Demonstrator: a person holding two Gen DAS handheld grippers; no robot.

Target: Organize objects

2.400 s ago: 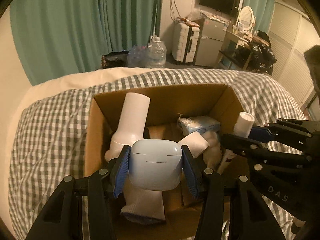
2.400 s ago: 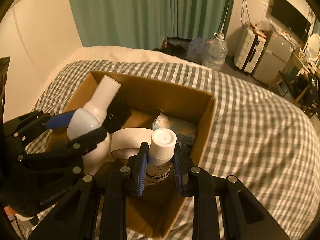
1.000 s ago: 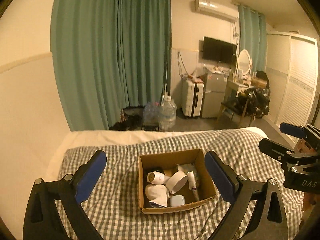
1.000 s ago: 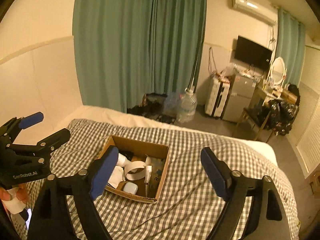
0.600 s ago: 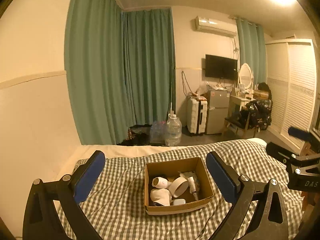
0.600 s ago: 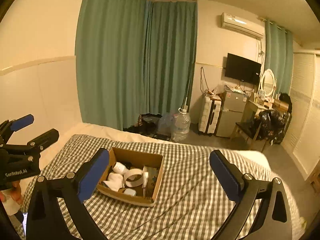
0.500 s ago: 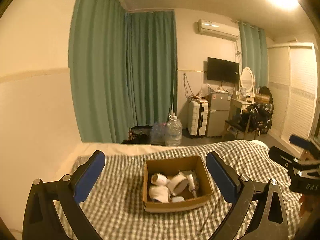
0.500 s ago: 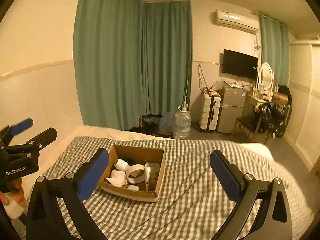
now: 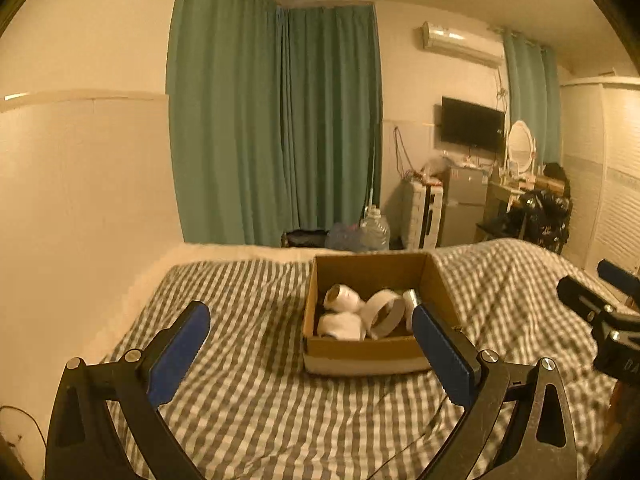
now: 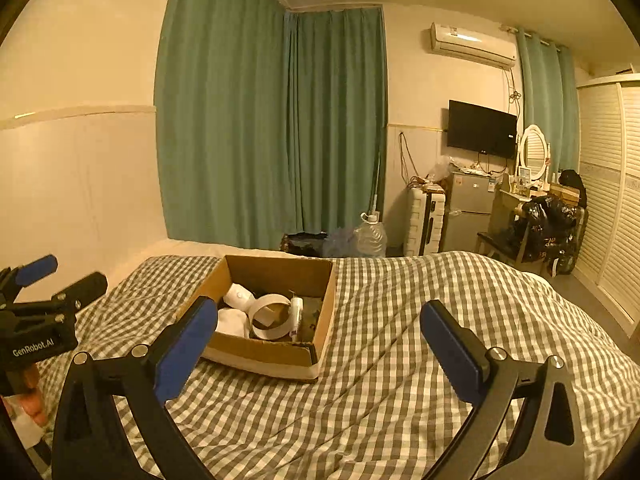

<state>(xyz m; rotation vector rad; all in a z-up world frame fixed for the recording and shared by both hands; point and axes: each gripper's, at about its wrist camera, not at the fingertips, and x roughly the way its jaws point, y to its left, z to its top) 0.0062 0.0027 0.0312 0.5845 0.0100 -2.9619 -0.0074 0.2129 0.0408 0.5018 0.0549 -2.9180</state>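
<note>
Both grippers, left [image 9: 308,344] and right [image 10: 318,344], stand with jaws wide and empty. The box [image 10: 260,354] lies ahead of them on the bed [image 10: 400,380], filled; nothing loose shows, so the sorting looks done.

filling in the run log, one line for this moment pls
left claw: open, empty | right claw: open, empty | cardboard box: on checked bedspread, holds items | both claws clear of box

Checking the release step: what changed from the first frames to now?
Both grippers let go and pulled back from the cardboard box. The left gripper dropped its pale blue case, the right gripper its white bottle; both jaws now stand wide and empty. The case is not visible now. The box stays on the checked bedspread, hair dryer and tape roll inside.
</note>
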